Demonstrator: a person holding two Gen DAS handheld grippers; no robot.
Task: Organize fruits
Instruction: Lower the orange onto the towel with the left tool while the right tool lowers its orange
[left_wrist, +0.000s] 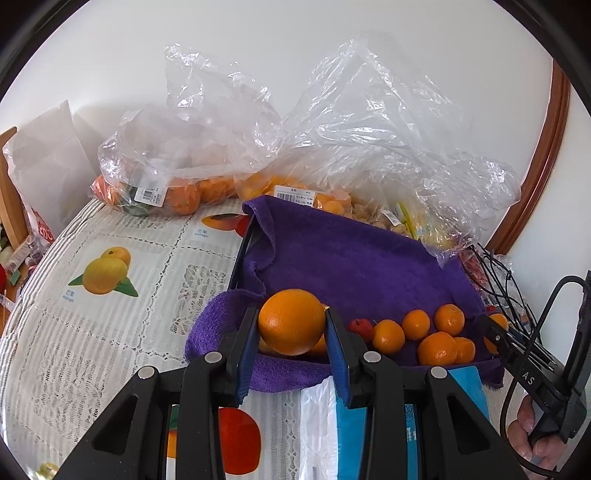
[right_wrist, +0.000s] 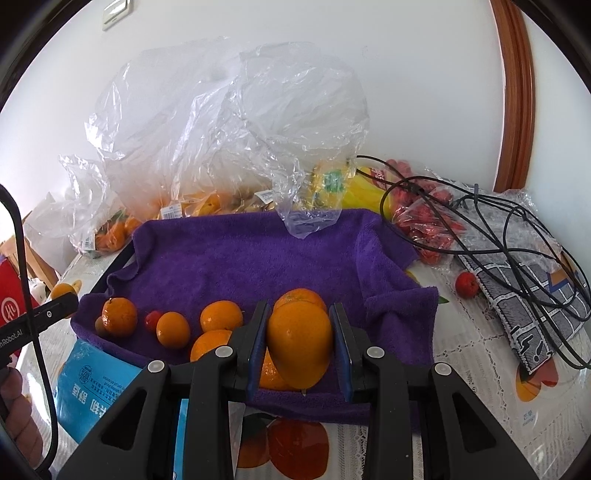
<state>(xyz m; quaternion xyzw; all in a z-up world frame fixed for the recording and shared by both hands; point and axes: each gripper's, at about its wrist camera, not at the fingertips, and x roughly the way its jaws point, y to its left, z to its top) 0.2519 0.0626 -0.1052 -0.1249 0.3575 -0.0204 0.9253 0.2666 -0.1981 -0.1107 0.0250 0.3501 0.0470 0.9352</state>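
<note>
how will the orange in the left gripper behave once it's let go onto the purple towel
Likely to roll: the orange is round and smooth. The soft purple towel should slow it, perhaps stopping it against the small oranges. It looks firm between the left gripper pads, so probably not fragile.

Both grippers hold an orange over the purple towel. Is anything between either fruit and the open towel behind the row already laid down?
Nothing visible blocks it. The left gripper holds an orange, the right gripper another orange. Small oranges line the front edge only; the purple towel behind is bare, apart from a plastic bag drooping over its back rim.
</note>
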